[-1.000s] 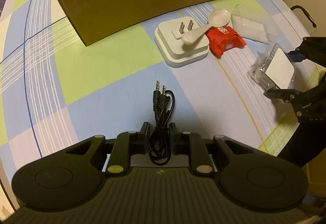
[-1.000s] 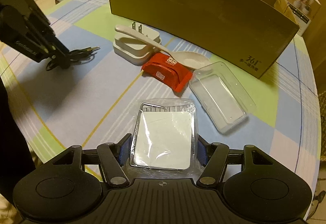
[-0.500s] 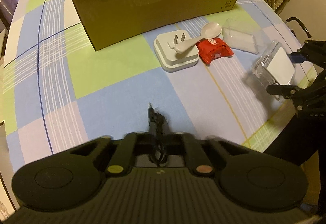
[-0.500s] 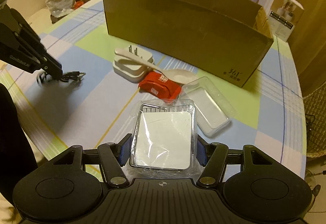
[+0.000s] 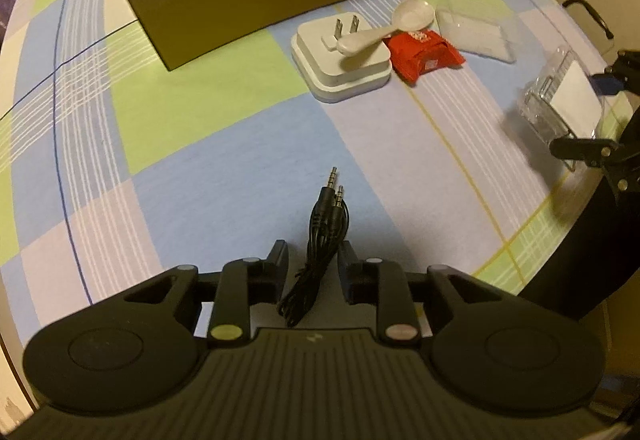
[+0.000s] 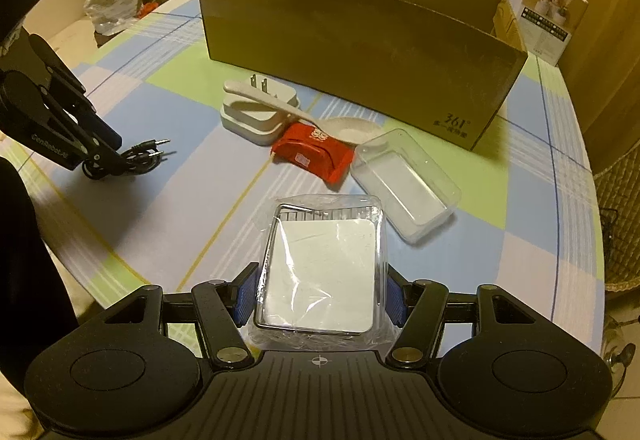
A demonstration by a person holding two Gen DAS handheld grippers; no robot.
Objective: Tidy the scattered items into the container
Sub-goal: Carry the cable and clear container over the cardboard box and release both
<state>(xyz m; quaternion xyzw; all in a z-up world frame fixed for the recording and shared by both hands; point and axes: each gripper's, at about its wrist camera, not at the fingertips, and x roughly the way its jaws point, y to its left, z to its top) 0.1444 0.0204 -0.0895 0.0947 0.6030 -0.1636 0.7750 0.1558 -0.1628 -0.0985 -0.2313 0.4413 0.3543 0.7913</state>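
Left gripper (image 5: 313, 255): the fingers stand apart on either side of a bundled black audio cable (image 5: 320, 236). The cable lies on the checked tablecloth (image 5: 200, 168) with slack on both sides; the pads are not pressing it, so the grip is released. Its two jack plugs point toward the box. The rear loop of the bundle is partly covered by the gripper body.

Centre: a white plug adapter (image 5: 342, 58) lies prongs-up, with a white spoon (image 5: 386, 26) resting across it. The spoon bowl touches a red packet (image 5: 422, 54) just beside the adapter. The packet's print is too small to read.

Behind these stands the cardboard box (image 6: 360, 44), open at the top. From the left wrist view its upper edge is cut off; from the right wrist view the interior is hidden by the near wall.

Right of the packet: an empty clear plastic tray (image 6: 404, 184), lying on the cloth.

Right gripper (image 6: 320, 296): clenched on a clear-wrapped case with a white insert (image 6: 324, 272), blue pads against both sides. It is held off the cloth near the table's edge, well short of the box. The wrapping glares, so surface detail is unclear.
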